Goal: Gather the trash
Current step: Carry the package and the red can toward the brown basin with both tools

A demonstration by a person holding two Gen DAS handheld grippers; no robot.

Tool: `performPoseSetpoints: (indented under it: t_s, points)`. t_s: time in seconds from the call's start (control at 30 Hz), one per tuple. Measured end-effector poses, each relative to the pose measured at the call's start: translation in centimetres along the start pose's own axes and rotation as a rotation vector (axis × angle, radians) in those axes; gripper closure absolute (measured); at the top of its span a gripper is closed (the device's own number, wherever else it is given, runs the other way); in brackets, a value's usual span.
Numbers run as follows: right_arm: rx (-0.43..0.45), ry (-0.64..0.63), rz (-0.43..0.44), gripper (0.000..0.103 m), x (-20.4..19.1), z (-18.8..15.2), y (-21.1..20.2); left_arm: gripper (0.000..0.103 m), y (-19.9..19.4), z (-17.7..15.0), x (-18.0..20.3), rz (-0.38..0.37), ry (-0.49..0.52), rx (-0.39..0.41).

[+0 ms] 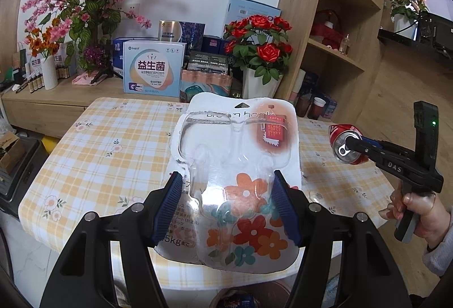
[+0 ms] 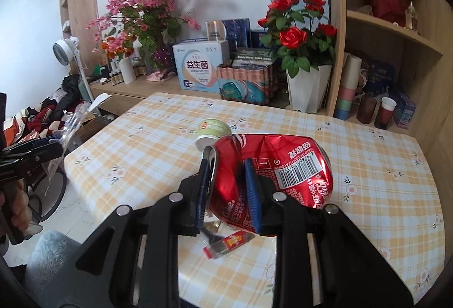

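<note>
My left gripper [image 1: 228, 207] is shut on an empty blister pack [image 1: 240, 155], a clear plastic shell on a card printed with flowers, held above the checked table [image 1: 107, 155]. The same pack [image 2: 75, 121] shows edge-on at the left of the right wrist view, in the left gripper [image 2: 53, 148]. My right gripper [image 2: 226, 190] is shut on a crushed red cola can [image 2: 283, 166], lifted off the table; both blue pads press its dented side. In the left wrist view the can [image 1: 346, 143] hangs at the right in the right gripper [image 1: 356, 145], which a hand holds.
A small green and white cup [image 2: 213, 131] lies on its side on the tablecloth [image 2: 368, 180], and a red wrapper [image 2: 229, 244] lies near the front edge. Boxes, a white pot of red roses [image 2: 307, 90] and wooden shelves [image 2: 396, 33] stand behind the table.
</note>
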State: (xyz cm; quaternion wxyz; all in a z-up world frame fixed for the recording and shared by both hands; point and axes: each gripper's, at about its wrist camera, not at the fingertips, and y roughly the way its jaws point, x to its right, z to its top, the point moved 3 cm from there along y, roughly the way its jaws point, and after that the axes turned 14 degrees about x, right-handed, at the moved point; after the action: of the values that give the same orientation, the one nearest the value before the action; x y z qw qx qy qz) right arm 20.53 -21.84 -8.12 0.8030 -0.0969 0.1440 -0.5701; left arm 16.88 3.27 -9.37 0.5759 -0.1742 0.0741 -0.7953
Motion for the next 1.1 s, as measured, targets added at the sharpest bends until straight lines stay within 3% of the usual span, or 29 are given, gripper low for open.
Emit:
performPoseSetpoints:
  t_s: [0.23, 0.53, 0.9, 1.1]
  points:
    - [0.035, -0.020, 0.050, 0.075, -3.5, -0.7, -6.8, 0.040, -4.4, -0.1, 1.3, -0.020, -0.001, 0.019]
    - [0.007, -0.041, 0.102, 0.075, -7.2, -3.4, -12.3, 0.040, -8.7, -0.8, 2.5, -0.049, -0.028, 0.039]
    - [-0.031, -0.039, 0.154, 0.075, -9.8, -6.0, -15.7, 0.040, -12.0, -1.2, 3.0, -0.054, -0.041, 0.066]
    - [-0.083, -0.024, 0.186, 0.075, -10.5, -7.5, -15.0, 0.040, -11.9, -1.4, 3.2, -0.061, -0.049, 0.061]
